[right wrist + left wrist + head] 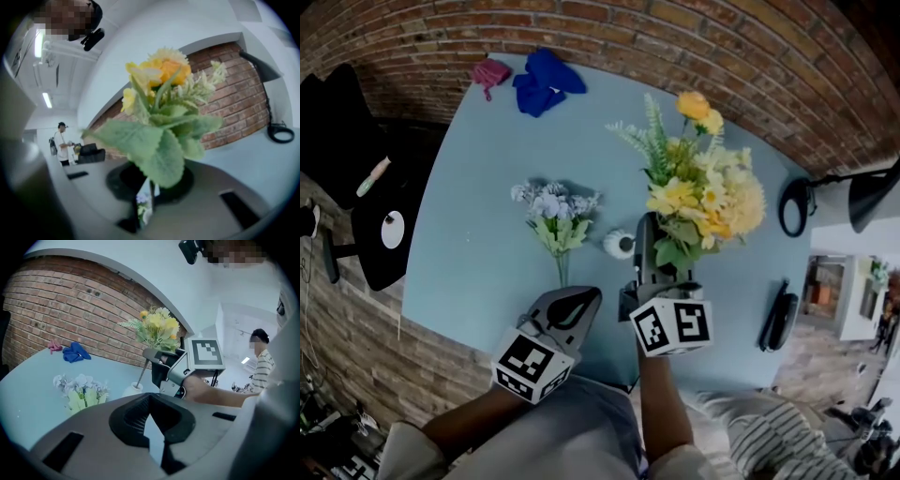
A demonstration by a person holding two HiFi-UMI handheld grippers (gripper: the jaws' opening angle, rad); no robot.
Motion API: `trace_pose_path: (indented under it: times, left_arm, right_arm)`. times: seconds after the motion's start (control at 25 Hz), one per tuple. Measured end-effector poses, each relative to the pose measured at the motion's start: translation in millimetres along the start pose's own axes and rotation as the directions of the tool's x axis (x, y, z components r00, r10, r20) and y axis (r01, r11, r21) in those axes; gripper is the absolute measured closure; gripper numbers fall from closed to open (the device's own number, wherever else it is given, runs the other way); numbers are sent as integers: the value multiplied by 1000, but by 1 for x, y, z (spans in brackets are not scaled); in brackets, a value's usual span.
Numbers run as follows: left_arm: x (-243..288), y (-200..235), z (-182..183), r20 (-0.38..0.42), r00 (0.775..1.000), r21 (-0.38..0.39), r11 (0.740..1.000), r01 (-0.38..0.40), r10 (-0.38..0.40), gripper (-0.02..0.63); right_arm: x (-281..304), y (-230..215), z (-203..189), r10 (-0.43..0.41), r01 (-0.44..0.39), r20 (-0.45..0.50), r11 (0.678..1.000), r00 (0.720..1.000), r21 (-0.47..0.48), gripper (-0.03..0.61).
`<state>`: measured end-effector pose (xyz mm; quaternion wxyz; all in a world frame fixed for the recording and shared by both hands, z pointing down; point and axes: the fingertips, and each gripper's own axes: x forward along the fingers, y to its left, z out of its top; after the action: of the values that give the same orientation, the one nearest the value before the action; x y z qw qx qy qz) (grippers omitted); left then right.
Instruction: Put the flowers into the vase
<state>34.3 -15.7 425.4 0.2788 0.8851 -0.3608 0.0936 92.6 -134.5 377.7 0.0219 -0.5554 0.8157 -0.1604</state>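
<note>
A yellow bouquet (698, 192) with green leaves stands upright over the blue table (478, 234), and my right gripper (644, 223) is shut on its stem. In the right gripper view the bouquet (159, 93) fills the middle, above the right gripper (149, 187). The left gripper view shows the thin stem running down from the right gripper (154, 355) to the mouth of a small white vase (133, 390). That vase (621, 246) sits just left of the right gripper. A bunch of pale purple flowers (553, 211) lies on the table ahead of my left gripper (586, 298), which is shut and holds nothing.
A blue cloth (544, 80) and a pink cloth (490, 72) lie at the far edge by the brick wall. At the right are a black ring of cable (794, 206), a desk lamp (872, 192) and a long black item (778, 314). A person in a striped shirt (262, 362) stands behind.
</note>
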Motion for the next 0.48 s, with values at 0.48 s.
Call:
trace_pose_path:
  times: [0.48]
  left_arm:
    - [2, 6, -6, -12, 1000, -2, 1000, -3, 3, 598]
  right_arm:
    - [1, -3, -36, -27, 25, -57, 999, 998, -35, 540]
